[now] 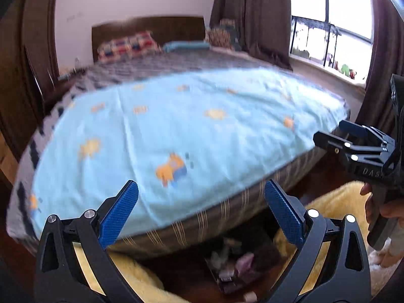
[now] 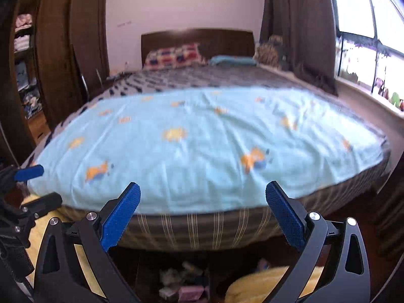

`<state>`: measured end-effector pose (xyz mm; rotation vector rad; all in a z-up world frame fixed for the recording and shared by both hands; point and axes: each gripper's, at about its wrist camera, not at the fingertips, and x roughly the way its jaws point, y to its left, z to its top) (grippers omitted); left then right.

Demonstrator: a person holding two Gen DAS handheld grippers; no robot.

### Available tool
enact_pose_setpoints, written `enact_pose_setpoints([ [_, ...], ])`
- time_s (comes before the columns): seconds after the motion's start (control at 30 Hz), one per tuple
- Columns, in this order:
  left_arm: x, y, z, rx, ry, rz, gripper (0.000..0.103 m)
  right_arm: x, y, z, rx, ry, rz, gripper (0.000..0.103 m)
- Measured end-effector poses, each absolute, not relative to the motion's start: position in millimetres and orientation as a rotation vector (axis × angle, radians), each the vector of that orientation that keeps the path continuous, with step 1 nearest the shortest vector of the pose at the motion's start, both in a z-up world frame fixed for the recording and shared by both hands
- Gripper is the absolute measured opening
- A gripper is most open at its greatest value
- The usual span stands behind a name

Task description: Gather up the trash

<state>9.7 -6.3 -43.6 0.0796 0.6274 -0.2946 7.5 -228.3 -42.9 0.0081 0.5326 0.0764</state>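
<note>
Below both grippers, trash [image 1: 232,265] lies on the floor at the bed's [image 1: 176,126] foot, nearer the left gripper [image 1: 202,217]; it and the right gripper [image 2: 203,217] gape, empty.

Daylight from the window [image 1: 353,12] on the right in both views, blown out white, no detail outside. Room otherwise mid-bright, wall [image 2: 189,5] has a pinkish cast. Curtains [image 1: 252,12] and wardrobe [image 2: 63,50] go dark brown, little detail. Motion blur over the whole scene: blue sheet [image 1: 176,126] prints smeared, pillows [image 2: 174,55] soft, bed edge streaked. Blue finger pads [image 1: 118,214] stay sharp, mesh texture readable. Under-bed area in deep shadow, litter [image 2: 181,285] there murky and blurred. Strong fisheye bulge, bed bows, black vignette at the corners.
</note>
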Motion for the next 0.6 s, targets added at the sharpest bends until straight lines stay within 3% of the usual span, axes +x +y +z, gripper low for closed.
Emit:
enact_pose_setpoints([
  [0.33,3,-5,12,0.054,0.452,-0.283,0.095,-3,-230,1,0.021,0.374,0.013,0.1],
  [0.6,-8,-6,12,0.036,0.428,-0.292,0.095,-16,-227,0,0.032,0.366,-0.026,0.1],
])
